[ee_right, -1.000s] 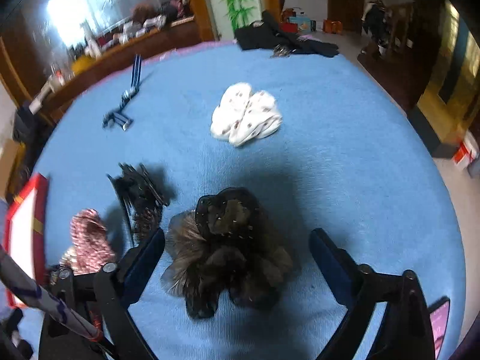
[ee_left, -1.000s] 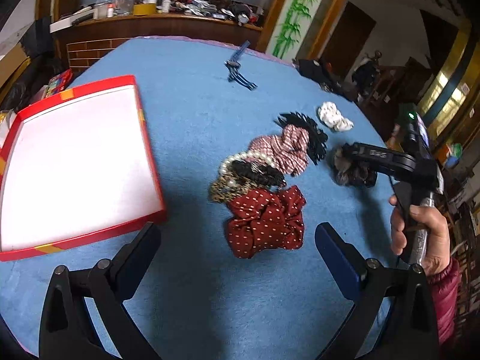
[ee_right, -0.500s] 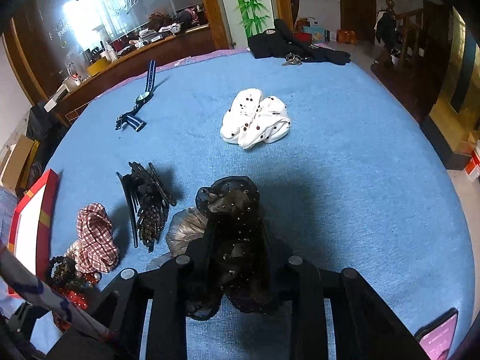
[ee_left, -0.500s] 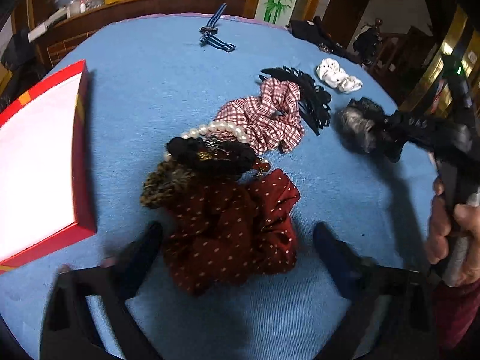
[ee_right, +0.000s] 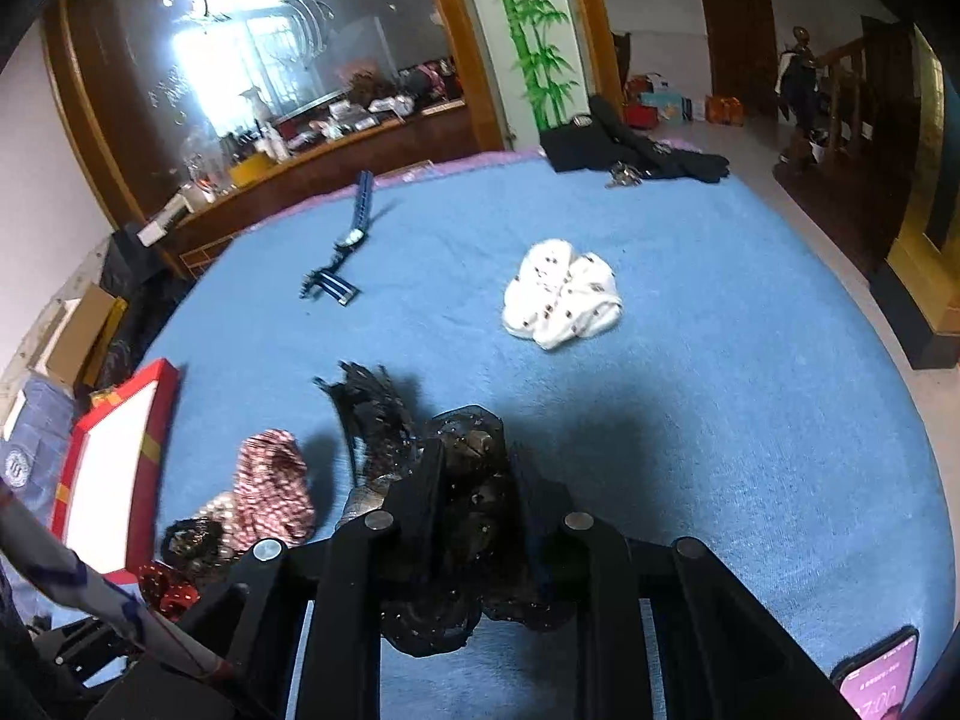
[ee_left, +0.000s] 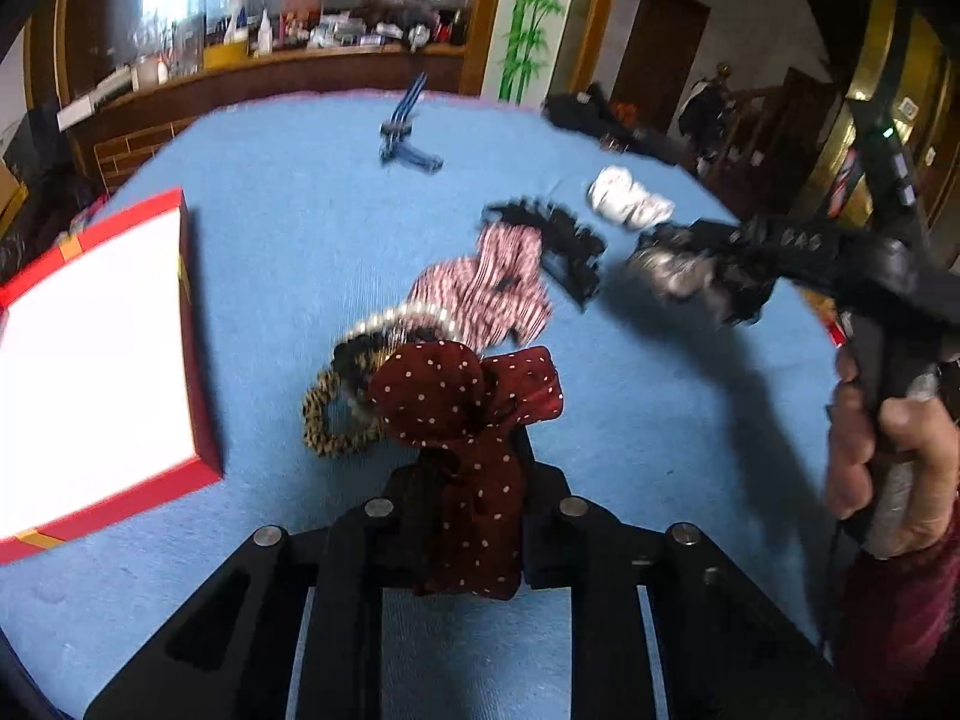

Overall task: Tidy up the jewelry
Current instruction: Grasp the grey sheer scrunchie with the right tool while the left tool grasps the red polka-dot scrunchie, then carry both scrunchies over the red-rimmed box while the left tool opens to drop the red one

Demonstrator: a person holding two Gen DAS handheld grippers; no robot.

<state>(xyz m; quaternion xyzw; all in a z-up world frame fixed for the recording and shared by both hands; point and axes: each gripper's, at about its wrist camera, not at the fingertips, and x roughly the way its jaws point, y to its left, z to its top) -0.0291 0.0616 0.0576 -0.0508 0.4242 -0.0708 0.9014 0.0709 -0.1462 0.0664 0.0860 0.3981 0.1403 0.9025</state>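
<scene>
My left gripper (ee_left: 471, 480) is shut on a dark red polka-dot scrunchie (ee_left: 468, 402) and holds it just above the blue table. My right gripper (ee_right: 474, 480) is shut on a black lace and fur hair bow (ee_right: 465, 468), lifted off the table; it shows in the left wrist view (ee_left: 690, 276). The red box with white lining (ee_left: 90, 360) lies at the left. On the table lie a leopard scrunchie (ee_left: 327, 420), a pearl band (ee_left: 402, 318), a red plaid scrunchie (ee_left: 486, 288), a black claw clip (ee_left: 564, 240) and a white scrunchie (ee_right: 561, 300).
A blue striped watch (ee_right: 345, 246) lies at the far side of the round blue table (ee_right: 720, 390). Black clothing (ee_right: 630, 150) sits at the far edge. A phone (ee_right: 876, 678) lies at the near right edge. A wooden counter (ee_left: 270, 78) stands behind.
My left gripper has closed on the red polka-dot scrunchie and lifted it. My right gripper, shut on the black bow, has lifted it and moved left over the claw clip.
</scene>
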